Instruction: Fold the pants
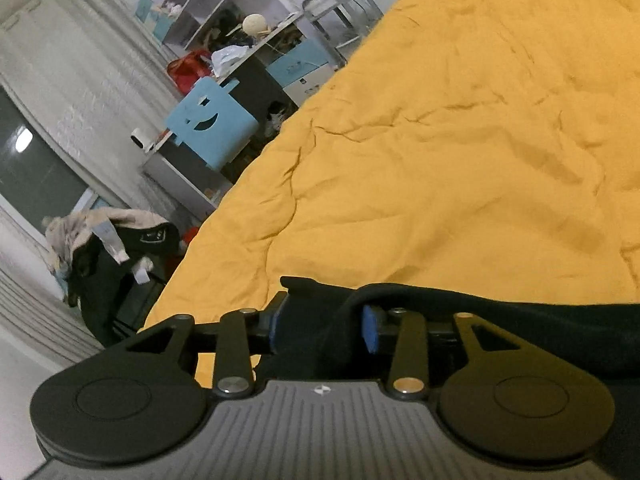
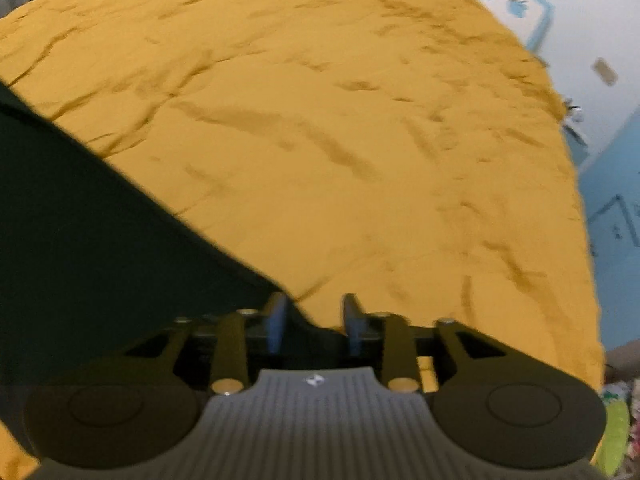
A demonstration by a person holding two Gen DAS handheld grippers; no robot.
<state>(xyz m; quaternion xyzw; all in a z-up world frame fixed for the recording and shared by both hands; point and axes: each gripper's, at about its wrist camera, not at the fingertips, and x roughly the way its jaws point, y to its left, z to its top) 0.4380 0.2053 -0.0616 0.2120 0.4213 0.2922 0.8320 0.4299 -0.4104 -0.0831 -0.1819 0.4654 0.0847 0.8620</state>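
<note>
Dark pants (image 1: 520,328) lie on a yellow bed cover (image 1: 440,160). In the left wrist view a bunched edge of the pants sits between the blue pads (image 1: 370,330) of my left gripper (image 1: 322,326). Its jaws stand apart, and the cloth rests loosely between them. In the right wrist view the pants (image 2: 100,240) spread as a flat dark sheet from the left down to my right gripper (image 2: 314,326). Its blue pads (image 2: 276,326) are apart, and only a low edge of dark cloth lies between them over the bed cover (image 2: 320,140).
Left of the bed stand a blue chair back with a smiling face (image 1: 212,120), a cluttered desk with shelves (image 1: 240,20) and a chair heaped with clothes (image 1: 108,248). On the right a pale blue wall (image 2: 612,160) borders the bed.
</note>
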